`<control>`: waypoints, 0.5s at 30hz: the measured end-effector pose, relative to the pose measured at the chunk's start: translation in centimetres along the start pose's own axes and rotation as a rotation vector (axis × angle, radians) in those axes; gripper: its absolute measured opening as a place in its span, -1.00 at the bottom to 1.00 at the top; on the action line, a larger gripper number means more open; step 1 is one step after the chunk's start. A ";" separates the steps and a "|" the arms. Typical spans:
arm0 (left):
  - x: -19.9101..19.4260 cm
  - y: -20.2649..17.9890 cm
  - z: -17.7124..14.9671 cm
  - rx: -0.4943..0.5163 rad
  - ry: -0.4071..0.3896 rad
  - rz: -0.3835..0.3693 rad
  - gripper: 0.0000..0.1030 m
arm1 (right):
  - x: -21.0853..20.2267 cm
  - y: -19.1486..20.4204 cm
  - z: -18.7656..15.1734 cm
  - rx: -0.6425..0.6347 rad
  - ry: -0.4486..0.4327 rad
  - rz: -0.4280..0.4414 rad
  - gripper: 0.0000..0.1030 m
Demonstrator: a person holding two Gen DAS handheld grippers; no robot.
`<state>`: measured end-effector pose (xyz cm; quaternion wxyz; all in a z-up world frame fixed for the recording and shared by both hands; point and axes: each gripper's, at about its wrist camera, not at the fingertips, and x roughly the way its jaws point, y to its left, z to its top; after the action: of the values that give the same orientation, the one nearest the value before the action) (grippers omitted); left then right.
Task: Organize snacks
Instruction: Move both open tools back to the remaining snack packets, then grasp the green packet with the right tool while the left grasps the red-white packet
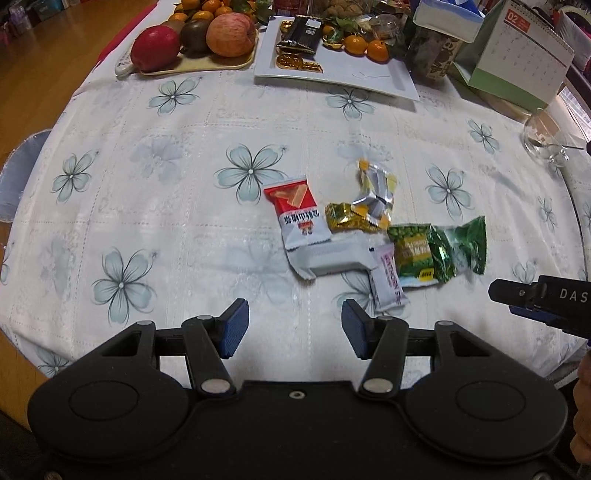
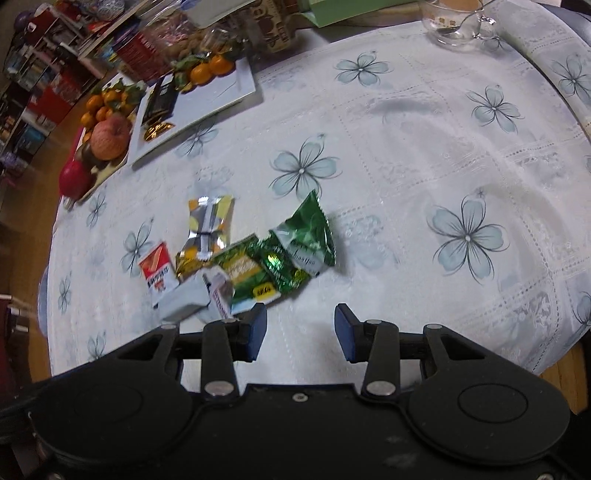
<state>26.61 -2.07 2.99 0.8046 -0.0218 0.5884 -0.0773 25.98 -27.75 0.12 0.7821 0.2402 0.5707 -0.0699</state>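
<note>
Both tools are held above the counter (image 1: 147,155) with nothing gripped. The left tool (image 1: 293,328) is spread wide; the right tool (image 2: 300,330) is parted less widely. The snack packets (image 1: 373,229) are seen clustered on the cloth just ahead of both tools, towards the right of the left tool and the left of the right tool.

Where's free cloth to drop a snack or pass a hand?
Bare tablecloth: wide patch between the fruit tray, the snack pile and the left gripper. Also bare right of the pile, toward the glass cup. White plate has a free front strip. Crowded: the pile itself and the table's far edge.
</note>
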 end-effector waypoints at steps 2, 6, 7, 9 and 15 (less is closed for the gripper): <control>0.7 -0.2 1.0 0.005 -0.019 0.006 0.15 | 0.6 -0.3 1.0 0.038 -0.010 -0.004 -0.16; 2.1 -0.5 2.9 0.014 -0.056 0.043 0.15 | 1.6 -0.8 2.8 0.101 -0.044 -0.026 -0.15; 2.5 -0.5 3.4 0.009 -0.057 0.048 0.15 | 1.9 -1.0 3.2 0.113 -0.052 -0.030 -0.15; 3.5 -0.5 4.3 -0.003 -0.049 0.051 0.15 | 2.3 -1.1 3.6 0.128 -0.062 -0.036 -0.15; 6.8 -1.4 6.4 -0.008 -0.001 0.074 0.15 | 3.3 -0.5 4.5 0.126 -0.087 -0.065 -0.15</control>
<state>34.59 -4.80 -1.32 0.8071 -0.0033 0.5887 -0.0451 30.74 -29.72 -2.09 0.7868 0.2671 0.5381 -0.1416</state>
